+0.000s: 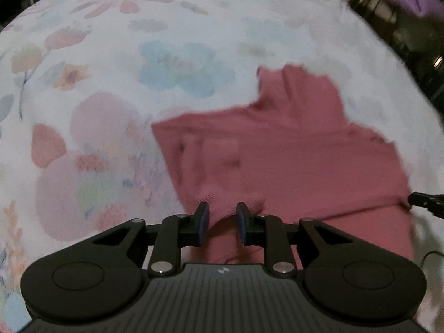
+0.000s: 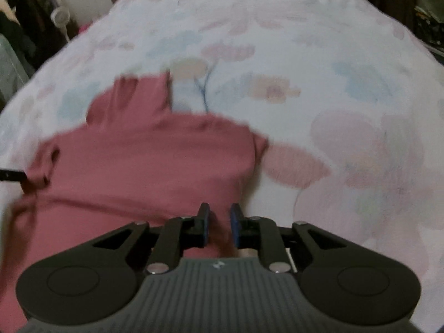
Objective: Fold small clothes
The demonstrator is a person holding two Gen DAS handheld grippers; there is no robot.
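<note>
- Nearest thing in the left wrist view: the left gripper (image 1: 222, 223) is pinching a bunched-up bit of the pink garment (image 1: 291, 149), fabric wedged right between its blue pads (image 1: 202, 226).
- Same deal on the other side. The right gripper (image 2: 219, 223) has the garment's near edge sitting between its jaws. The gap is narrow, but the shot is blurry enough that I honestly can't tell whether the pads are pressing on the cloth or just sitting around it.
- Each gripper's tip pokes into the other's view: the right one shows at the far right edge of the left view, right at the garment's corner, and the left one shows at the left edge of the right view.
- The garment (image 2: 144, 161) itself is spread over a floral bedspread (image 1: 111, 69), near side lifted at the grippers, the rest lying out away from them. A narrower part, sleeve or neck, sticks out on the far side.
- Further out it's just bedspread (image 2: 319, 69), white with pale pink and blue flowers.
- Way at the back left of the right view there's a small white fan (image 2: 60, 16) and dark hanging clothes (image 2: 30, 22), all fuzzy.
</note>
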